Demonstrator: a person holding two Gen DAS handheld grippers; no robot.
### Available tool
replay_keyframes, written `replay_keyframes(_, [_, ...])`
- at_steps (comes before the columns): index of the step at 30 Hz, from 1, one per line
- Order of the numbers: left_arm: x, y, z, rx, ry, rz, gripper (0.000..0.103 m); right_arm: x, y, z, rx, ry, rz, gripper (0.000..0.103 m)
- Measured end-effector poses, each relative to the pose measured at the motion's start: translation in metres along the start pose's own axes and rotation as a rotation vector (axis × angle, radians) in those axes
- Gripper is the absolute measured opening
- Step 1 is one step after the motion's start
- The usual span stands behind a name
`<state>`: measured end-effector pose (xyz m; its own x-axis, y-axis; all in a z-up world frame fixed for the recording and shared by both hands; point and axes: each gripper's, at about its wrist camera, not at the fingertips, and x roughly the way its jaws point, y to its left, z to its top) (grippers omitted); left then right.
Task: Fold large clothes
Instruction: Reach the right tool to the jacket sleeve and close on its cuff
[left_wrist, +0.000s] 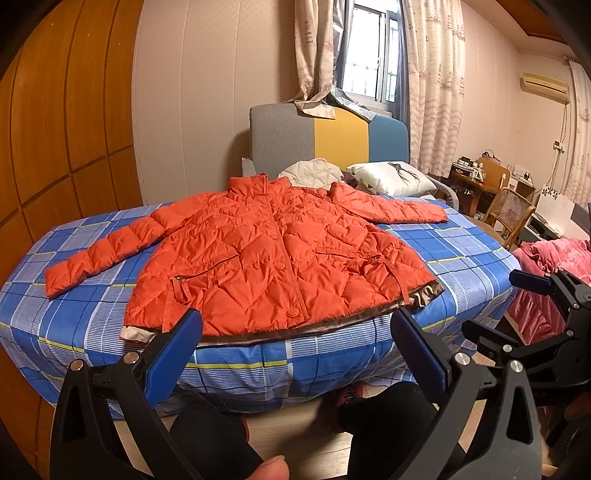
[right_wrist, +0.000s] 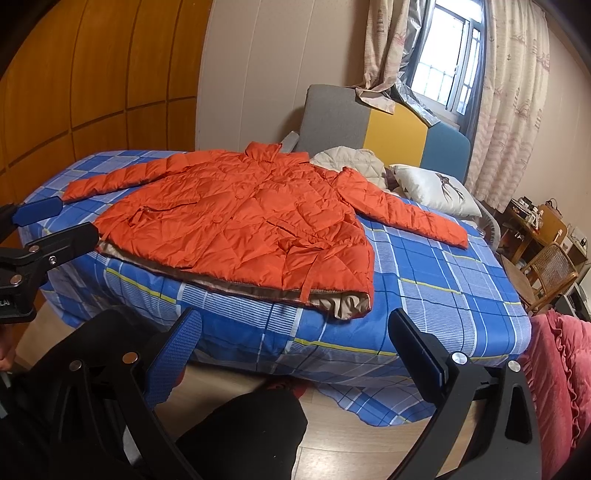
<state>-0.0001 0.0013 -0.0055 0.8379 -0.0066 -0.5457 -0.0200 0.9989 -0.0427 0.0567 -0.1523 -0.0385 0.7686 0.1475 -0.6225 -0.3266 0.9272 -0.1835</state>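
An orange quilted jacket (left_wrist: 273, 251) lies flat and front side up on the blue plaid bed (left_wrist: 461, 254), both sleeves spread out to the sides and its beige lining showing at the hem. In the right wrist view the jacket (right_wrist: 251, 225) fills the middle of the bed (right_wrist: 443, 280). My left gripper (left_wrist: 295, 328) is open, held in the air just short of the jacket's hem at the bed's foot. My right gripper (right_wrist: 295, 328) is also open and empty, off the bed's near right corner.
A white pillow (left_wrist: 391, 177) and a cream garment (left_wrist: 314, 171) lie by the grey, yellow and blue headboard (left_wrist: 332, 136). A pink blanket (left_wrist: 546, 280) is heaped at the right. Wooden wardrobe panels (left_wrist: 66, 129) stand left; a desk and chair (left_wrist: 506, 210) far right. The person's dark-clad legs are below.
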Motion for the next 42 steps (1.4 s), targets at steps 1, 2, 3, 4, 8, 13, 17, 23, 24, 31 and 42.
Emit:
replay_keyframes(1, [0.001, 0.000, 0.000, 0.001, 0.000, 0.001, 0.101, 0.000, -0.001, -0.001, 0.001, 0.000, 0.001, 0.100])
replay_keyframes(2, [0.001, -0.001, -0.001, 0.002, 0.000, 0.003, 0.101, 0.000, -0.001, -0.001, 0.001, 0.001, 0.001, 0.100])
replay_keyframes(3, [0.001, -0.001, -0.001, 0.001, 0.002, 0.001, 0.101, 0.001, -0.001, -0.002, 0.004, 0.004, 0.001, 0.100])
replay_keyframes(4, [0.002, -0.001, -0.001, 0.001, 0.007, -0.001, 0.101, 0.001, -0.002, -0.004, 0.006, 0.007, 0.001, 0.100])
replay_keyframes(8, [0.011, -0.001, -0.002, -0.006, 0.028, -0.009, 0.101, 0.010, -0.008, -0.008, 0.026, 0.025, 0.008, 0.100])
replay_keyframes(13, [0.028, 0.009, -0.005, -0.057, 0.075, -0.087, 0.101, 0.022, -0.020, -0.010, 0.105, 0.057, 0.044, 0.100])
replay_keyframes(17, [0.047, 0.024, -0.005, -0.107, 0.124, -0.090, 0.101, 0.038, -0.042, -0.005, 0.215, 0.077, 0.051, 0.100])
replay_keyframes(23, [0.074, 0.040, -0.001, -0.094, 0.152, -0.029, 0.101, 0.081, -0.082, 0.009, 0.389, 0.114, 0.077, 0.100])
replay_keyframes(24, [0.079, 0.045, 0.000, -0.094, 0.159, -0.017, 0.101, 0.088, -0.085, 0.011, 0.408, 0.123, 0.080, 0.100])
replay_keyframes(31, [0.120, 0.087, 0.016, -0.163, 0.199, 0.065, 0.101, 0.155, -0.126, 0.039, 0.522, 0.153, 0.092, 0.100])
replay_keyframes(42, [0.192, 0.101, 0.039, -0.144, 0.234, 0.089, 0.101, 0.279, -0.264, 0.058, 0.945, 0.144, 0.077, 0.089])
